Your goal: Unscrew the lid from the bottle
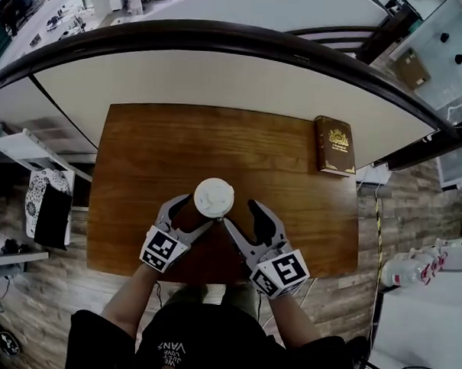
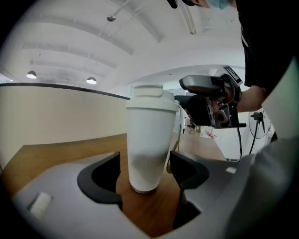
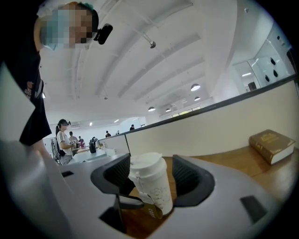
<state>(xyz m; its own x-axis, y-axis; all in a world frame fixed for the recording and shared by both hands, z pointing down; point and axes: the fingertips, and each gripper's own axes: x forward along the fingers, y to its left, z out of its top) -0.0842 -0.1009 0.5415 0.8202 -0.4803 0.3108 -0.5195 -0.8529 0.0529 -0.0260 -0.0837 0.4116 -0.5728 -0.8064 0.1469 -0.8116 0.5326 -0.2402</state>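
Observation:
A white bottle stands upright on the wooden table [image 1: 139, 183] near its front edge, and from above only its round white lid [image 1: 214, 197] shows. My left gripper [image 1: 187, 218] reaches in from the left and straddles the lower body of the bottle [image 2: 147, 144]. Its jaws stand open, with a thin gap on each side. My right gripper [image 1: 245, 215] is just right of the lid, also open. In the right gripper view the lid [image 3: 147, 163] sits between its pads [image 3: 187, 179], clear of the right one. The right gripper [image 2: 210, 105] also shows behind the bottle in the left gripper view.
A brown book with gold print [image 1: 334, 145] lies at the table's far right corner. A curved cream partition [image 1: 220, 76] runs behind the table. A shelf with a dark bag [image 1: 50, 210] stands left of the table. People [image 3: 65, 135] stand far off.

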